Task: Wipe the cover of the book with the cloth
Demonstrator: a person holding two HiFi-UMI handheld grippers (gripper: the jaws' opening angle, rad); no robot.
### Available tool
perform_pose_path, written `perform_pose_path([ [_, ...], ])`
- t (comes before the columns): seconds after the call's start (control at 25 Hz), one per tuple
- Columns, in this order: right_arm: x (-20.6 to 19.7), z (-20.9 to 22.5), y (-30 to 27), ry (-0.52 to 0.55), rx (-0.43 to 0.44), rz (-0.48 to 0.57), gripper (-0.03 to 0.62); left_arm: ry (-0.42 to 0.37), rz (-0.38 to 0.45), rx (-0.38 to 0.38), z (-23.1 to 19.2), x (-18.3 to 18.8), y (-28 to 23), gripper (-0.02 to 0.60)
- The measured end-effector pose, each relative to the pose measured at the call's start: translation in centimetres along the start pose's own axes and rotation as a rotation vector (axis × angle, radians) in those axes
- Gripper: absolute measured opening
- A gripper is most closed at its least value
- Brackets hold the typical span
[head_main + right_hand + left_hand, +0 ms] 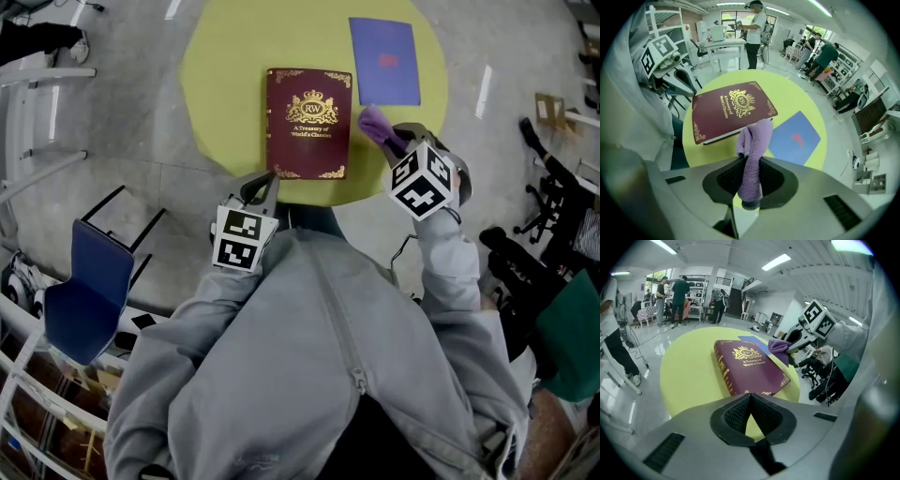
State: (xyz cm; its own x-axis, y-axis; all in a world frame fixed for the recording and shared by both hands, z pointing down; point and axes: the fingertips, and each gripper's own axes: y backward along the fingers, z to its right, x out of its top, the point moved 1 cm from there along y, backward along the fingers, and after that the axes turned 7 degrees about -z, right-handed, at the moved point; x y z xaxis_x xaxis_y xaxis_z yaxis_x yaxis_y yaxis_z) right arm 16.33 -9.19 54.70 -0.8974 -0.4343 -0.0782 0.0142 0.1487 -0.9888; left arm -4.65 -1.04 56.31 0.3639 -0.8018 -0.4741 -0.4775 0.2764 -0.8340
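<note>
A maroon hardback book (307, 122) with gold print lies closed on the round yellow-green table (225, 75); it also shows as the book (750, 366) and the book (729, 110). My right gripper (398, 141) is shut on a purple cloth (377, 124), held just off the book's right edge, near its lower corner. The cloth (752, 154) hangs bunched between the jaws, its tip above the table beside the book. My left gripper (260, 190) hovers at the table's near edge, below the book's lower left corner, jaws shut with nothing between them.
A thin blue booklet (384, 60) lies at the table's far right, the same booklet (794, 138) just beyond the cloth. A blue chair (89, 286) stands left of me. Several people stand at benches in the background.
</note>
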Motion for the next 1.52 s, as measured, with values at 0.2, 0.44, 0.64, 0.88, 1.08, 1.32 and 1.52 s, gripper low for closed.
perform_pose_path([
  [0.2, 3.2, -0.7, 4.3, -0.016, -0.028, 0.123, 0.087, 0.007, -0.011, -0.013, -0.1, -0.3, -0.2, 0.018],
  [0.44, 9.2, -3.5, 8.2, 0.070, -0.002, 0.275, 0.087, 0.037, -0.003, -0.032, 0.0, -0.3, 0.0, 0.018],
  [0.64, 13.1, -6.8, 8.9, 0.143, 0.070, 0.351, 0.087, 0.047, -0.003, -0.034, 0.1, -0.3, 0.0, 0.018],
  [0.88, 16.2, -11.1, 6.6, 0.229, 0.195, 0.349, 0.087, 0.043, 0.003, -0.019, -0.3, -0.4, -0.1, 0.018],
  [1.08, 16.8, -12.5, 4.0, 0.276, 0.237, 0.304, 0.087, 0.049, 0.006, -0.013, -0.3, -0.3, -0.2, 0.018],
  [1.32, 16.6, -13.5, 0.6, 0.337, 0.266, 0.247, 0.087, 0.059, 0.006, -0.007, -0.5, -0.4, -0.3, 0.018],
  [1.52, 16.7, -13.4, 0.1, 0.353, 0.256, 0.263, 0.086, 0.078, 0.005, -0.005, -0.5, -0.5, -0.3, 0.018],
])
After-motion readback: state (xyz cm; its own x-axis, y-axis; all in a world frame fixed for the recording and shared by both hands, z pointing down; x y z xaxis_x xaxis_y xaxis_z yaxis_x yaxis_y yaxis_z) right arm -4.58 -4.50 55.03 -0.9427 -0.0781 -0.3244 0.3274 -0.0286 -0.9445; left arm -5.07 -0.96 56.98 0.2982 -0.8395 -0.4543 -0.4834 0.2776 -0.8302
